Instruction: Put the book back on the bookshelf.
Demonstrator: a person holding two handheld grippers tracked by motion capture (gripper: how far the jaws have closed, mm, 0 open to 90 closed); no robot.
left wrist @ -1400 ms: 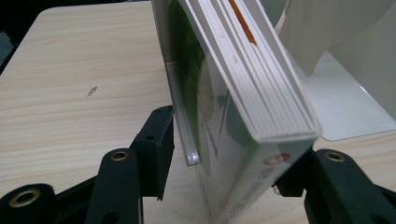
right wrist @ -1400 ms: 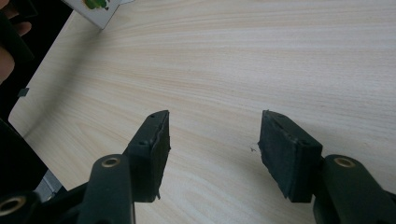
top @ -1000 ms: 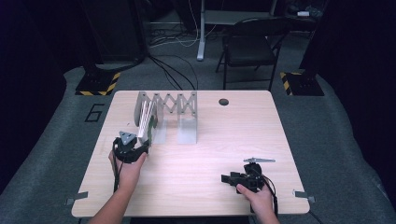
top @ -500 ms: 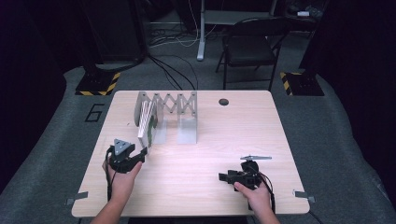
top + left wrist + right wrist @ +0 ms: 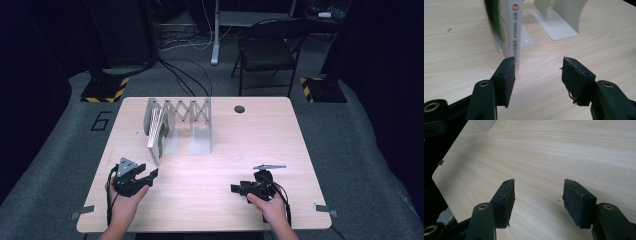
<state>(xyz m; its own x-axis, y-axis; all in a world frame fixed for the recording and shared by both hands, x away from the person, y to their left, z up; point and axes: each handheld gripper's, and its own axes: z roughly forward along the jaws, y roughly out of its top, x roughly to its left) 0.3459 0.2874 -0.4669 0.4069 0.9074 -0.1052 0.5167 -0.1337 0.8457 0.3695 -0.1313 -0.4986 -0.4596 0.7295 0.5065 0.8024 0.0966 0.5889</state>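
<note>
A thin book [image 5: 156, 136] with a white spine and green cover [image 5: 511, 32] stands upright in the left end of a grey accordion book rack [image 5: 187, 111]. The rack's white divider plates [image 5: 559, 20] rest on the wooden table [image 5: 300, 150]. My left gripper [image 5: 146, 173] hovers just in front of the book, nearer the table's front edge. Its jaws [image 5: 537, 72] are open with nothing between them, and the book's spine stands beyond the left pad. My right gripper [image 5: 235, 189] is low over bare wood at the front right, and its jaws [image 5: 539, 195] are open and hold nothing.
A small dark round hole [image 5: 239, 109] sits near the table's far edge. A folding chair [image 5: 265, 47] and cables stand on the floor behind the table. A corner of a white rack plate [image 5: 485, 123] shows far off in the right gripper view.
My left gripper has drawn back from the book toward the table's front edge, jaws empty. The right gripper has stayed almost where it was.
</note>
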